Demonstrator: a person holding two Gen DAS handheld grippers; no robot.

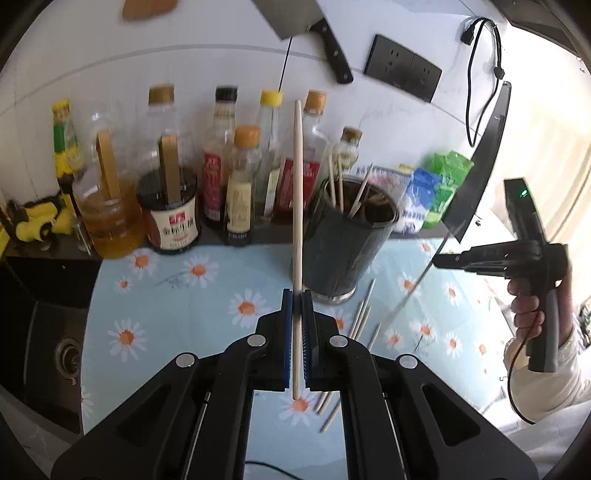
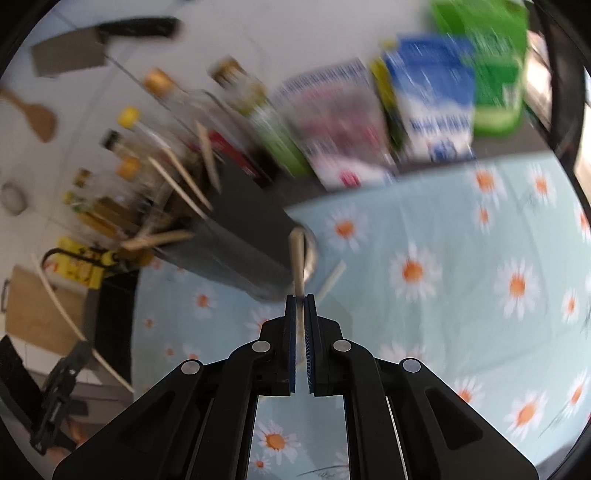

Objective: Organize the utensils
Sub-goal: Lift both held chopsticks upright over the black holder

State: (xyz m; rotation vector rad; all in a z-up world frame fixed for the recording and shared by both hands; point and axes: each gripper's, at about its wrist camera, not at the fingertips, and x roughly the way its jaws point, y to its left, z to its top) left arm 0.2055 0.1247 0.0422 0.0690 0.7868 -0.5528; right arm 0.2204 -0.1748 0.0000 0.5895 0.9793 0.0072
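My left gripper (image 1: 297, 295) is shut on a pale wooden chopstick (image 1: 297, 184) that stands nearly upright between the blue pads, in front of the bottles. Just right of it stands the dark cylindrical holder (image 1: 347, 240) with several sticks in it. Several more chopsticks (image 1: 360, 319) lie on the floral cloth at its foot. At the right, a hand carries my right gripper (image 1: 441, 262), which grips a thin blurred stick. In the right wrist view, my right gripper (image 2: 300, 299) is shut on a chopstick (image 2: 297, 254), with the holder (image 2: 236, 240) just beyond. Another stick (image 2: 332, 277) lies beside it.
A row of sauce and oil bottles (image 1: 170, 206) lines the back wall, with food packets (image 1: 424, 199) to the right. A cleaver (image 1: 295, 22) and sockets (image 1: 402, 66) hang on the wall. A sink (image 1: 48, 343) lies left of the daisy-print cloth (image 1: 184, 295).
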